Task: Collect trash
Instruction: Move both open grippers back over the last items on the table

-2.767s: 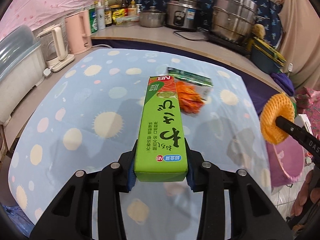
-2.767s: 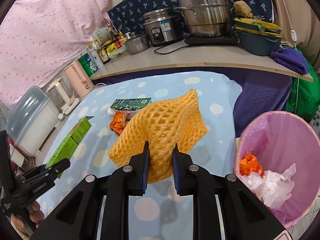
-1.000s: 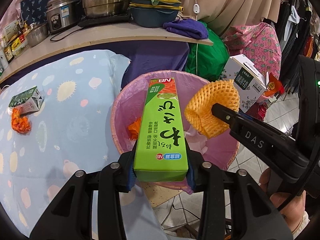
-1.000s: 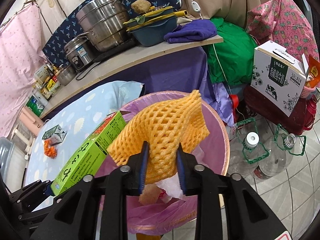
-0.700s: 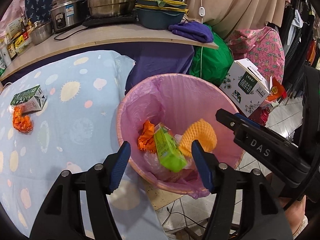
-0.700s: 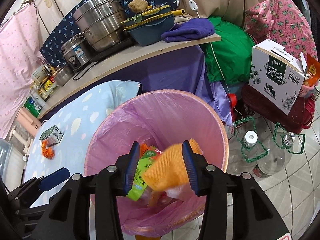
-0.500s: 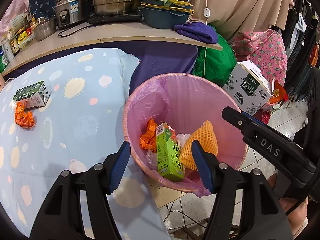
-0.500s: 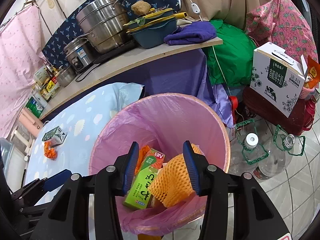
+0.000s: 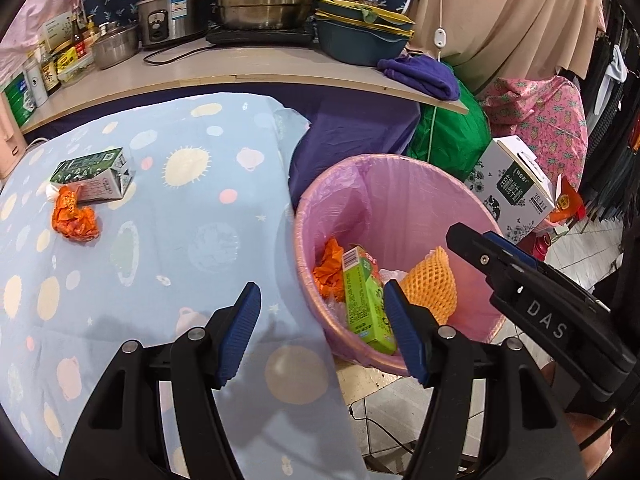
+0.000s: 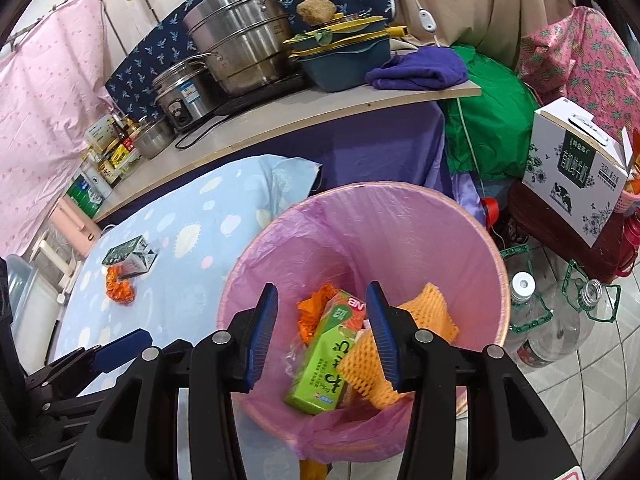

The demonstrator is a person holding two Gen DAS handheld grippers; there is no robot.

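Note:
A bin with a pink liner stands on the floor by the table's corner. In it lie the green box, the yellow foam net and an orange wrapper. My left gripper hangs open and empty over the table edge beside the bin. Above the bin, my right gripper is open and empty too. A small green-white carton and a crumpled orange wrapper lie on the blue tablecloth.
A counter behind the table carries pots, bottles and a blue basin. On the floor right of the bin stand a white milk box, a green bag and plastic bottles.
Both grippers opened over the bin: the green box and the yellow net dropped in. Both hands then drew back slightly toward the table side.

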